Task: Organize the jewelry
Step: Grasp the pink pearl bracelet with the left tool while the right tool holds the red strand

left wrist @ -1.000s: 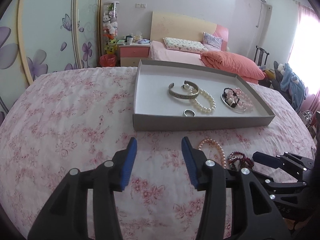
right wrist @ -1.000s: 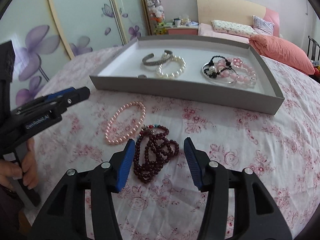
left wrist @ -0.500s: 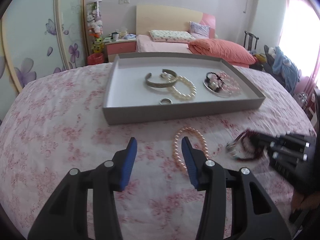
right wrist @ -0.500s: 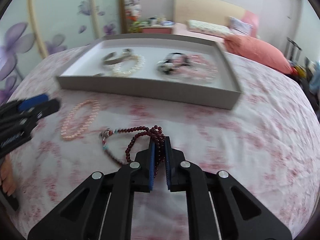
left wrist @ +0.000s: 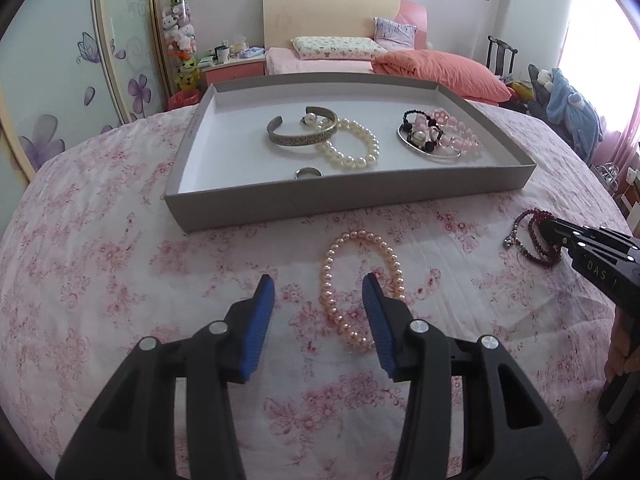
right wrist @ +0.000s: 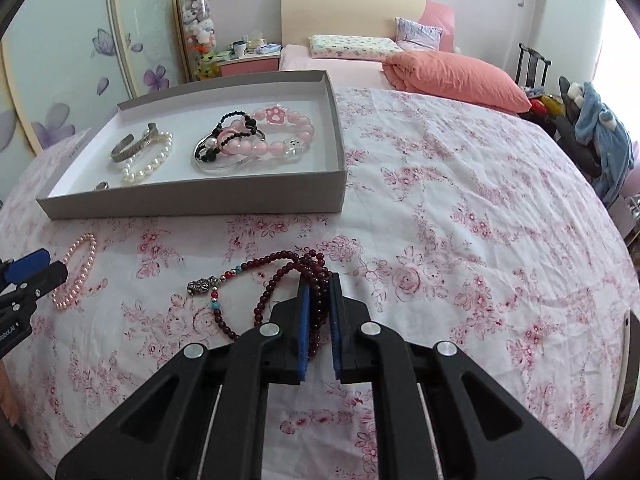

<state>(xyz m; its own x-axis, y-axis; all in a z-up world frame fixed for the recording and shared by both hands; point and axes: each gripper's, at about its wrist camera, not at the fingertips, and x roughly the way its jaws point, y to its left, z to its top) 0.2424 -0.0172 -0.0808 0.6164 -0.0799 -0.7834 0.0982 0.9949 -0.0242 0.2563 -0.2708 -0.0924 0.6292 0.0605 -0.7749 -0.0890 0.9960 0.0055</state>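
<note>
My right gripper [right wrist: 319,280]: clenched on the dark red beads [right wrist: 288,276], strands pinched between the blue pads; the charm end trails left on the floral cloth [right wrist: 460,208].

My left gripper [left wrist: 319,294]: released, jaws wide, over the pink pearl bracelet [left wrist: 362,286], which lies on the cloth with its near end between the pads.

Tray [left wrist: 360,210]: grey, beyond both grippers. Contents: silver cuff [left wrist: 304,132] overlapping a white pearl bracelet [left wrist: 354,148]; ring [left wrist: 309,173] by the near wall; pink and black bead bracelets [left wrist: 438,134] heaped at the right.

Phone [right wrist: 626,368]: at the cloth's far right edge.
</note>
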